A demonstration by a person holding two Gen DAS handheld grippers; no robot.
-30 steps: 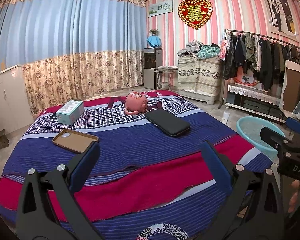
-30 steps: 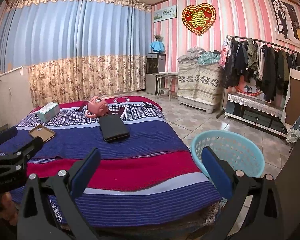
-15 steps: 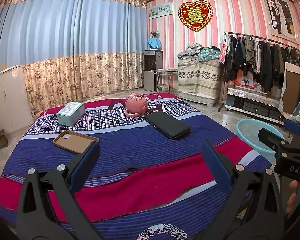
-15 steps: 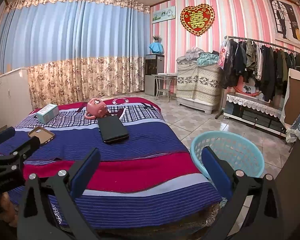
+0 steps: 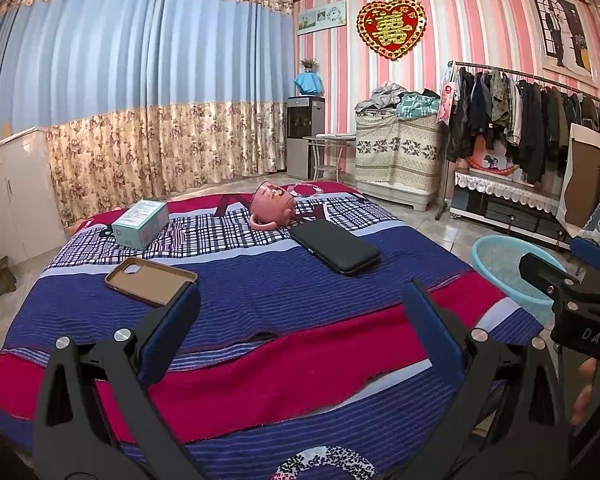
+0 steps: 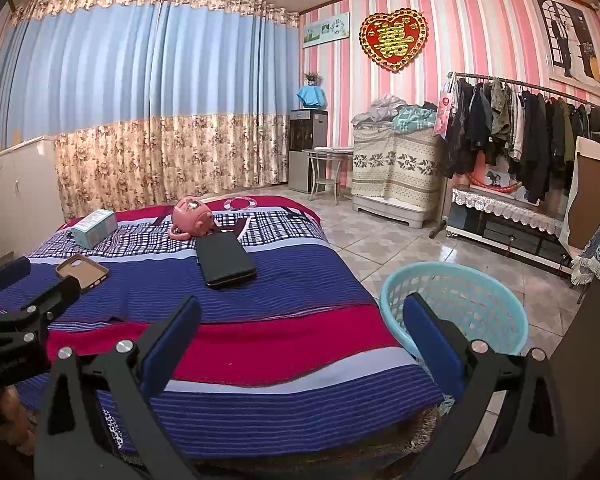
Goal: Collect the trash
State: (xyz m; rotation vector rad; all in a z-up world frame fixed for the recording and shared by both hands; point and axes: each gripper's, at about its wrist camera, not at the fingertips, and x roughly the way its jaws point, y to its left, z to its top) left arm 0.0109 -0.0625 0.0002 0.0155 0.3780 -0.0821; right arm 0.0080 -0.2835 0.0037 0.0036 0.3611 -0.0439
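Right, in your left wrist view the left gripper (image 5: 300, 326) hangs low in the frame, jaws spread wide with nothing between them, over the striped bedspread (image 5: 260, 292). On it: a tan phone case (image 5: 151, 281) at centre left, a teal box (image 5: 141, 224) above it, a tipped pink mug (image 5: 271, 209) and a black wallet (image 5: 335, 246) mid-frame. Over to your right wrist view: the right gripper (image 6: 300, 326) is spread and empty too. The blue basket (image 6: 456, 308) stands on the tiled floor (image 6: 380, 240) at lower right, beside the bed.
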